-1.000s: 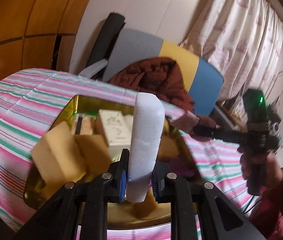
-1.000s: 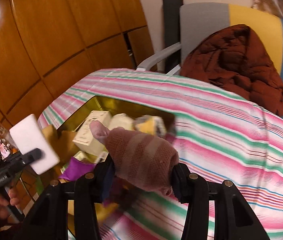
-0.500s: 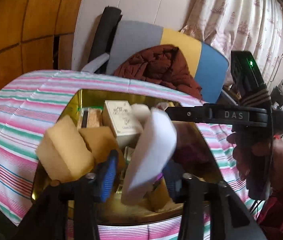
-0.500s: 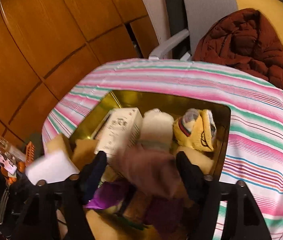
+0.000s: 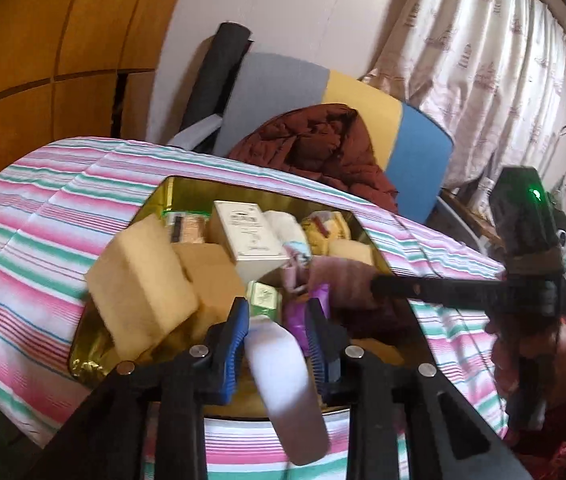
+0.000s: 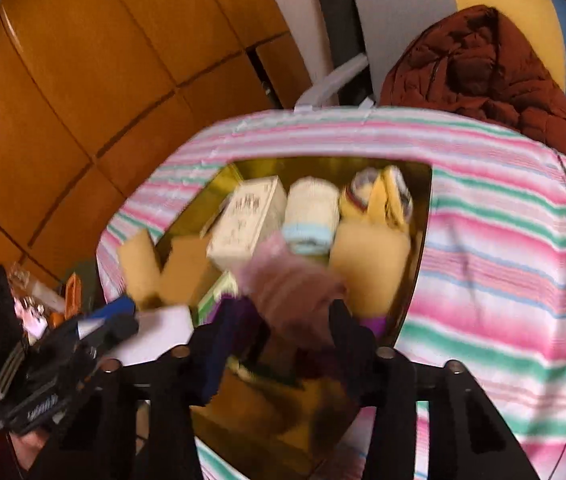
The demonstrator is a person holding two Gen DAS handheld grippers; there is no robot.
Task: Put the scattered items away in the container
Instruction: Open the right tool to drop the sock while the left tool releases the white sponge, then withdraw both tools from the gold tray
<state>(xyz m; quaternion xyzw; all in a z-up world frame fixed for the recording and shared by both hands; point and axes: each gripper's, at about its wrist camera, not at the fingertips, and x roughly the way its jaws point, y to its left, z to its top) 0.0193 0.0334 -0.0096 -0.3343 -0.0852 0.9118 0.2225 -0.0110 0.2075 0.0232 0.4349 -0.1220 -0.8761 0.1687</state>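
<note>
Striped cloth in pink, green and white covers the bench, and a gold-coloured tin sits open on it, crowded with things. Behind the bench stands a chair with a grey, yellow and blue back and a dark red jacket heaped on it. Wooden panels fill the wall on one side.

Inside the tin lie a cream box, yellow sponges, a rolled white sock with a pale blue cuff, and a yellow knitted piece at the far corner.

Only the left wrist view shows the patterned curtains and a cluttered corner beyond the chair. It also shows the right gripper from the side, reaching over the tin's near right part, with a green light on its body and a hand around its handle. The left gripper has its blue-padded fingers narrow and closing; a white sponge hangs blurred between them, tilted over the tin's near rim, and whether the pads press it I cannot tell.

The right wrist view shows more of the wooden wall, some small clutter at the bench's left edge, and the left gripper from the side with the white sponge at its tip. Its own fingers are closing too, with a pinkish brown sock between them, blurred, over the tin's middle; a firm hold cannot be made out.
</note>
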